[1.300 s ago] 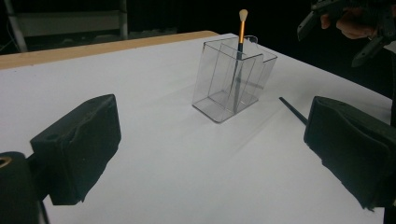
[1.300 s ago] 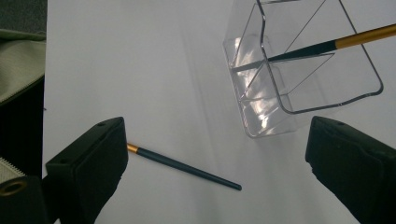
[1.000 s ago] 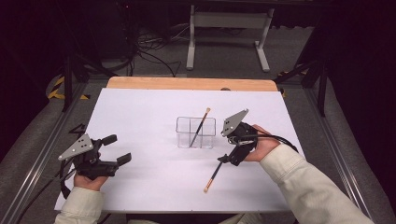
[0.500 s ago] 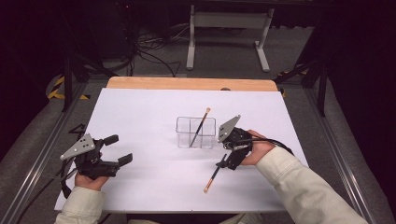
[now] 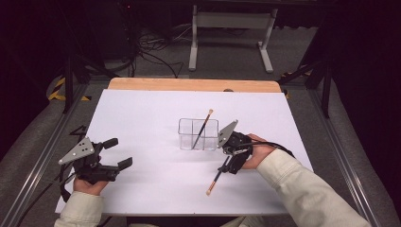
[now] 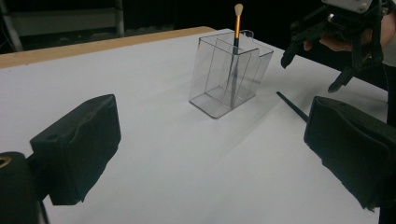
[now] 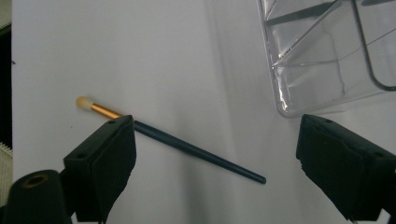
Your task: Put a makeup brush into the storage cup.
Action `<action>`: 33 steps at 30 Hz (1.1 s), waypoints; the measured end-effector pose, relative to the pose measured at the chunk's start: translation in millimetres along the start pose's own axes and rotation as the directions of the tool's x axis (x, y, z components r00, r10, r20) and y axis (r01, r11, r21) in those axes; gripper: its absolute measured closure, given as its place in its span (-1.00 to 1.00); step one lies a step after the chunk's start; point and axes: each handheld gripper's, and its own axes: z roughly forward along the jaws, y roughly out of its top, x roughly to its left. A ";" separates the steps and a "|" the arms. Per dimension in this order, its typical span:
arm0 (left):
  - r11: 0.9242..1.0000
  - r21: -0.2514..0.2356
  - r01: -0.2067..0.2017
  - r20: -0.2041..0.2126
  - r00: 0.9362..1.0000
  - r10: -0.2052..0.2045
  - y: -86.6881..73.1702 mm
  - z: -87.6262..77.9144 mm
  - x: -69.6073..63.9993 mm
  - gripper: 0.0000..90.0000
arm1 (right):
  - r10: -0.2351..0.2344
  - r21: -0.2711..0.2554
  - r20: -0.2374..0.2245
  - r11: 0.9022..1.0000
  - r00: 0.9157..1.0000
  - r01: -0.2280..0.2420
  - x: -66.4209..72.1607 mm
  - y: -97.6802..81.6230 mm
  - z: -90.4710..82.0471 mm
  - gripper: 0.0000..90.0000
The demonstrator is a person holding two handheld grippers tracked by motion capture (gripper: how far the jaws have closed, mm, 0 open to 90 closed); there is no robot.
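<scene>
High view: the right tongs (image 5: 231, 163) hang low over a brush (image 5: 216, 177) that lies loose on the white bench (image 5: 142, 113), just in front of the clear box (image 5: 198, 134). A second brush (image 5: 202, 127) already leans inside that box. The left tongs (image 5: 116, 153) rest well apart at the left edge, jaws spread, holding nothing.

Left gripper view: the box (image 6: 229, 74) stands upright with its brush (image 6: 236, 42) poking out of the top; the left jaws stand wide with bare bench between them. The right tongs (image 6: 327, 51) show beyond, above the tip of the lying brush (image 6: 292, 106).

Right gripper view: the right jaws have just been closing a little, but they stand wide open and grip nothing. The brush (image 7: 187, 147) lies slantwise between them, its head beside one pad, and a corner of the box (image 7: 322, 56) sits near the other.

I judge this the reach for the second brush. Next the tongs should sink to the bench, close on the handle, then lift and tip it into the box.
</scene>
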 end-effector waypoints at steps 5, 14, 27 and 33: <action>1.000 0.008 -0.004 -0.004 1.000 0.004 -0.8 0.7 0.2 -0.90 | -0.007 0.023 -0.005 1.000 1.000 0.007 -2.1 -1.5 6.1 -0.72; 1.000 0.014 -0.018 -0.003 1.000 0.018 -0.9 1.5 0.0 -0.89 | -0.015 0.071 -0.012 0.997 1.000 0.016 -1.1 -1.9 14.9 -0.70; 1.000 0.016 -0.011 -0.012 1.000 0.012 -3.2 -1.1 -0.4 -0.89 | -0.030 0.105 -0.051 0.994 0.998 0.035 -0.5 -1.4 25.2 -0.63; 1.000 0.017 -0.015 -0.013 1.000 0.015 -3.7 -1.3 0.1 -0.89 | -0.037 0.115 -0.066 0.992 0.997 0.044 -1.0 -1.4 29.0 -0.60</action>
